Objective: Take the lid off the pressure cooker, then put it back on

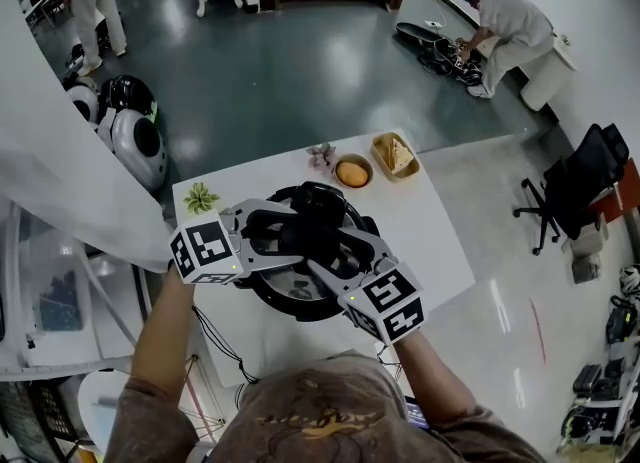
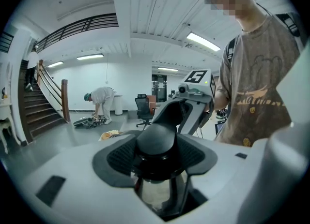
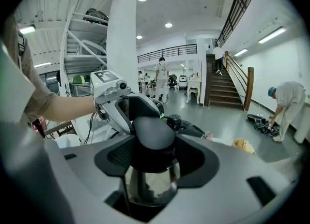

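Head view, looking steeply down. A pressure cooker stands near the middle of a white tabletop, its lid on top and largely covered by the two grippers.

The left gripper reaches in from 9 o'clock of the cooker. The right gripper reaches in from about 4 o'clock. Their marker cubes lie outward, toward the person's forearms.

Left gripper view: the left gripper is clenched on a black side handle, a rounded grip held between the jaws with shiny metal just below it. The right gripper shows directly opposite, at 12 o'clock of the handle.

Right gripper view: the right gripper is likewise clamped on the opposite black side handle, again with polished metal beneath. Beyond it stand the left gripper at 11 o'clock and a black knob on the lid at 1 o'clock.

Whether the gripped handles belong to the lid or to the pot cannot be told from these views.

Other items lie at the tabletop's far edge. From the cooker, a bowl with orange contents is at 12 o'clock, a small basket at 1 o'clock and a pink object just beside the bowl. A green object lies at 10 o'clock.
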`<action>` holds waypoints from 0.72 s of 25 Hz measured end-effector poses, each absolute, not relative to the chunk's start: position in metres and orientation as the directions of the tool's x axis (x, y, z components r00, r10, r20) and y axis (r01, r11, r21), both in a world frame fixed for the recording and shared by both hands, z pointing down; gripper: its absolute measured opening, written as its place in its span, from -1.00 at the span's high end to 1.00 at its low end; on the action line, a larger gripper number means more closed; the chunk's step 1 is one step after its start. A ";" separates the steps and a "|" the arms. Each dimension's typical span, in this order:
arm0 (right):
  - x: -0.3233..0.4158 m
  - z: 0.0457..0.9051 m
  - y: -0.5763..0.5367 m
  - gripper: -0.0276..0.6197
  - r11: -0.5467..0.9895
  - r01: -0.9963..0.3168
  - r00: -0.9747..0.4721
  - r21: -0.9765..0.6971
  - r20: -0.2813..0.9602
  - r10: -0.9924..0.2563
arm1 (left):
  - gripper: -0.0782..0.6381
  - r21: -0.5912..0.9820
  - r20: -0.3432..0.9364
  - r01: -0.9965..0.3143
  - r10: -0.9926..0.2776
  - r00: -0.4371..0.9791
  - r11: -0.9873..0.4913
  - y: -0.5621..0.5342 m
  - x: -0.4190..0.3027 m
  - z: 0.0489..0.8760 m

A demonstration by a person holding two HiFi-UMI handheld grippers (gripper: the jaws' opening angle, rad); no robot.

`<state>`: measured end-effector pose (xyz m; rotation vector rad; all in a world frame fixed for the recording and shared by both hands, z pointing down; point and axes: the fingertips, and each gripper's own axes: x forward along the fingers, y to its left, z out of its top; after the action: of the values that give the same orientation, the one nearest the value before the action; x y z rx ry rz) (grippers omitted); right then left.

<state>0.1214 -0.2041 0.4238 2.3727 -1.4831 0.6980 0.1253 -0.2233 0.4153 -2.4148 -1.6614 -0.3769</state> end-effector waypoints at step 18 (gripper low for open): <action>0.120 0.425 -0.199 0.14 -0.381 -0.924 0.319 -0.042 0.470 -0.823 | 0.03 -0.008 0.312 0.911 0.865 0.393 -0.412 -0.221 0.123 0.415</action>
<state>0.1204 -0.1988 0.4249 2.3506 -1.5906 0.6221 0.1226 -0.2209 0.4147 -2.4695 -1.5918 -0.3886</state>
